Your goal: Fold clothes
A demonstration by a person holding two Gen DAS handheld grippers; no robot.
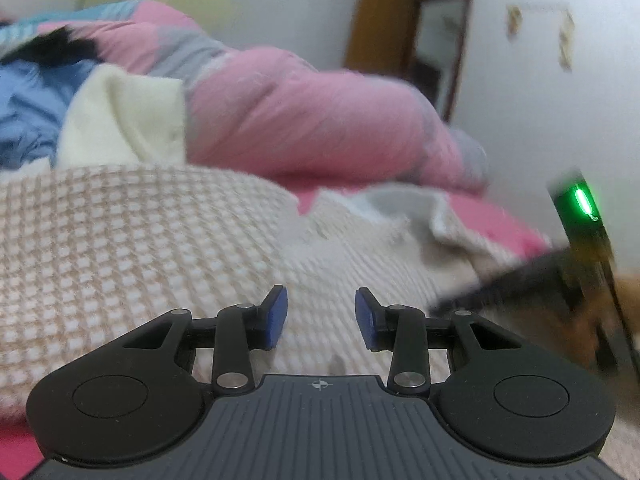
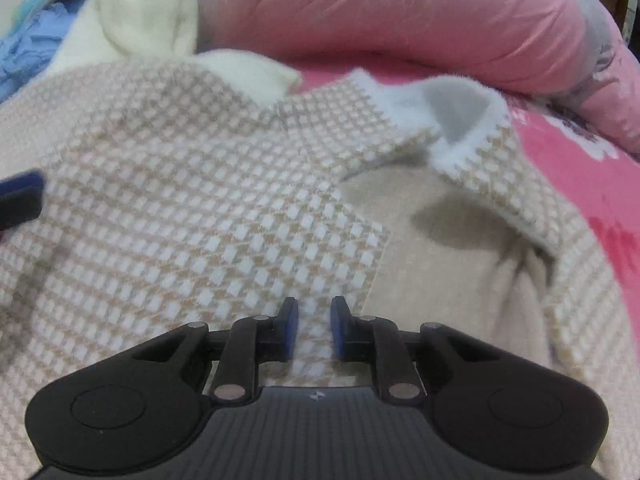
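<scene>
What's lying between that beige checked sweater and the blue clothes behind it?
A cream fleece garment lies between the beige checked knit sweater and the crumpled blue clothes; the right wrist view shows it best.

A bed with a bright pink flowered sheet (image 2: 580, 168) carries everything here. A beige and white checked knit sweater (image 2: 192, 200) lies spread on it, with its fuzzy white collar (image 2: 404, 108) toward the far side and its plain beige inside showing at the open front. Behind the sweater a big puffy pink and grey quilt (image 2: 400, 12) lies bunched along the far edge of the bed. Next to the quilt sits a soft cream-coloured cloth (image 2: 136, 16), touching the sweater, and beside that a crumpled blue cloth (image 2: 28, 52).
</scene>
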